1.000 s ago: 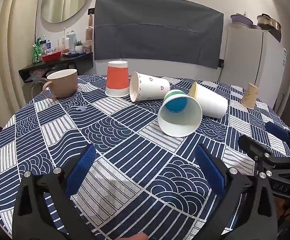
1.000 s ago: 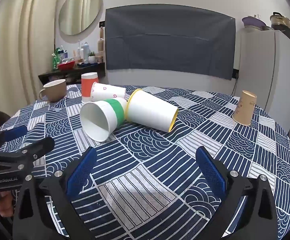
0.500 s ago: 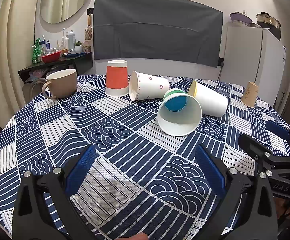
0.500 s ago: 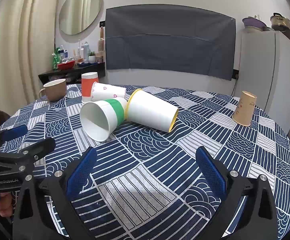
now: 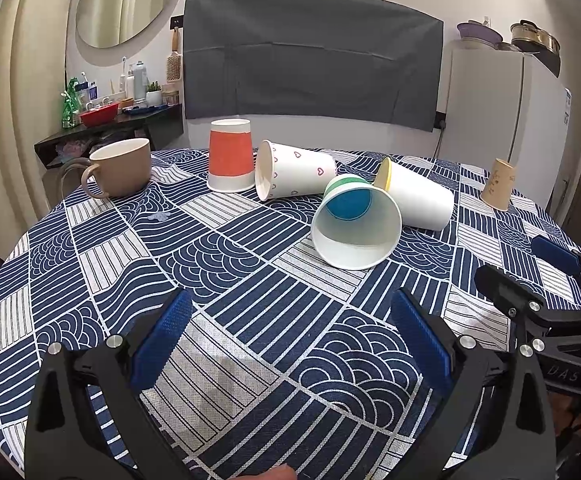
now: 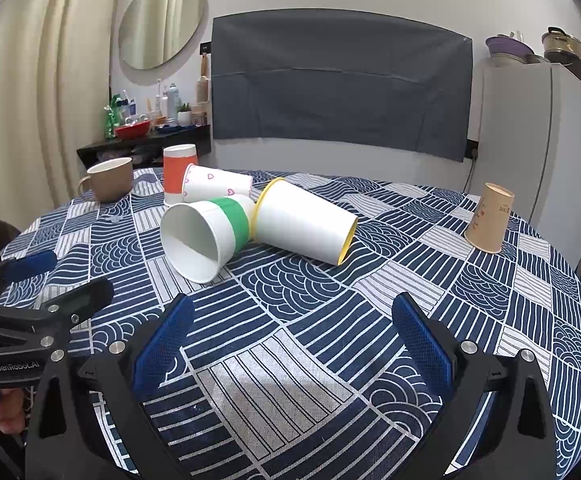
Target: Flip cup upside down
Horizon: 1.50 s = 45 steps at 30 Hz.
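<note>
On a round table (image 5: 90, 240) draped in a blue-and-white patterned cloth, a green-banded paper cup (image 5: 356, 228) lay on its side with its open mouth turned toward both cameras, well ahead of the two hand-held grippers. The left gripper (image 5: 290, 332) hovered low over the cloth short of that cup, its blue-padded jaws spread wide and holding nothing. The right gripper (image 6: 290, 332) did the same off to the cup's right, its jaws likewise parted and empty; its black frame also showed at the right edge of the left wrist view.

Touching the green-banded cup's base end, a yellow-rimmed white cup (image 6: 304, 228) also lay on its side, angled away to the right. Behind the green-banded cup, a white cup printed with small hearts (image 5: 296, 176) lay tipped over, its mouth facing left. Just beside that mouth stood an orange cup (image 5: 229, 156), upside down on its rim. Farther left of the green-banded cup, a tan ceramic mug (image 5: 120, 168) sat upright near the table's edge. Well to the right of the green-banded cup, a brown paper cup (image 6: 489, 217) stood inverted, apart from the rest. Behind the table, a dark grey cloth (image 6: 338, 84) hung across the wall.
</note>
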Each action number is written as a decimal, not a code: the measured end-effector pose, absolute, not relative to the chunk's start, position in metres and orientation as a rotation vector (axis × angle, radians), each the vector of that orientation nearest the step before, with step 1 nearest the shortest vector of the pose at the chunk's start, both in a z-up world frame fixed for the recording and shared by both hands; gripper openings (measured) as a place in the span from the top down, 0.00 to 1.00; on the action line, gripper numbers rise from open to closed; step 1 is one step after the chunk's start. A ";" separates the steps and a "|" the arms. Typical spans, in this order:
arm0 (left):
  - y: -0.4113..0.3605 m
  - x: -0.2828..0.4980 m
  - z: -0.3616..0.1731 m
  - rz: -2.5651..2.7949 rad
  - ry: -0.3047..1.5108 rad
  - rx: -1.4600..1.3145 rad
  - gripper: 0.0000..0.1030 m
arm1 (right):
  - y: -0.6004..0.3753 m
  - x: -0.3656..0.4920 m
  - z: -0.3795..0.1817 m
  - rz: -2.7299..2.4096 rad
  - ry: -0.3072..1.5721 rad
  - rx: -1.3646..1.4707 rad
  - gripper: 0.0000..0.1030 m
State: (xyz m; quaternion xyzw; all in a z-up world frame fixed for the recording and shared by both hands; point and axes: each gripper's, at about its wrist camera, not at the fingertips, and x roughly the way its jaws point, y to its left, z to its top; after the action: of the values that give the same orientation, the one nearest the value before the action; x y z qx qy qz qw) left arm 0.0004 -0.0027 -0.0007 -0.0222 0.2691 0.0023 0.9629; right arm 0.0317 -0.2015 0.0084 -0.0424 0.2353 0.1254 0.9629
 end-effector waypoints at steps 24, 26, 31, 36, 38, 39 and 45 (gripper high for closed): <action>0.002 0.002 -0.002 0.005 0.555 -0.066 0.05 | -0.201 0.031 0.009 0.253 0.475 -0.089 0.07; 0.001 0.001 -0.002 0.005 0.553 -0.062 0.05 | -0.200 0.031 0.009 0.253 0.475 -0.090 0.07; 0.001 0.001 -0.002 0.006 0.553 -0.064 0.05 | -0.201 0.031 0.008 0.253 0.476 -0.089 0.07; 0.002 0.001 -0.001 0.007 0.553 -0.073 0.05 | -0.200 0.031 0.008 0.253 0.476 -0.091 0.07; 0.002 0.001 -0.001 0.005 0.553 -0.076 0.05 | -0.199 0.031 0.008 0.256 0.476 -0.095 0.07; 0.003 0.000 -0.001 0.004 0.553 -0.078 0.05 | -0.197 0.031 0.008 0.260 0.479 -0.099 0.07; 0.003 0.001 -0.002 0.001 0.555 -0.082 0.05 | -0.194 0.032 0.007 0.261 0.485 -0.114 0.08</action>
State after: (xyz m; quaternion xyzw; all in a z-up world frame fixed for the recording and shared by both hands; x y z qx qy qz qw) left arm 0.0014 0.0034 -0.0015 -0.0403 0.2738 0.0007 0.9610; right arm 0.0316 -0.1941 0.0074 -0.0561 0.2393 0.1287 0.9607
